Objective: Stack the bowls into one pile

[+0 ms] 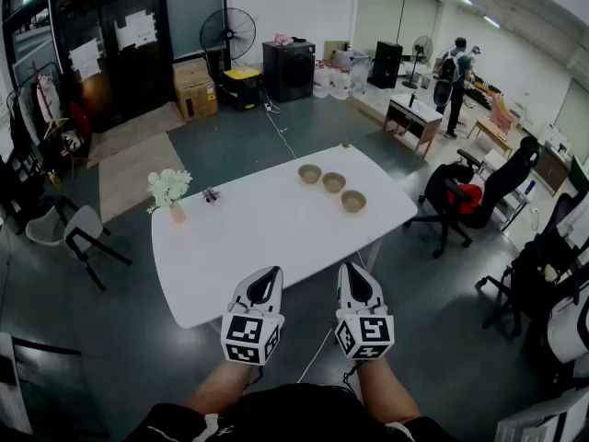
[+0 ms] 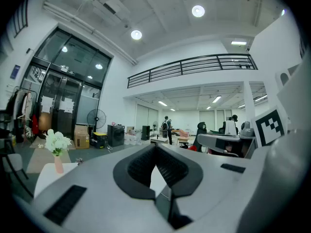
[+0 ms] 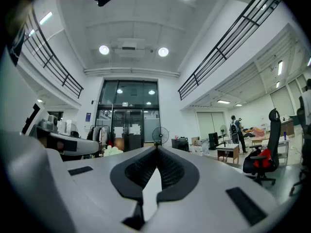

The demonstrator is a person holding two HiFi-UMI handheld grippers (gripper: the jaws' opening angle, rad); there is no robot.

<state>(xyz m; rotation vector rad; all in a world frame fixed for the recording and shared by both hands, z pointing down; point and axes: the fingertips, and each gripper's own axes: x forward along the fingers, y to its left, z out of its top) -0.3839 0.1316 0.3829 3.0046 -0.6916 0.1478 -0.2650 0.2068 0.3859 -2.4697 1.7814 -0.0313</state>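
Observation:
Three tan bowls stand in a row on the far right part of the white table: one at the back, one in the middle, one nearest the right edge. They stand apart from each other. My left gripper and right gripper hover side by side at the table's near edge, well short of the bowls. Both are shut with nothing between the jaws, as the left gripper and right gripper show in their own views, where no bowl appears.
A pink vase of white flowers and a small dark object sit on the table's left part. Office chairs stand to the right, another chair to the left. A person stands far back right.

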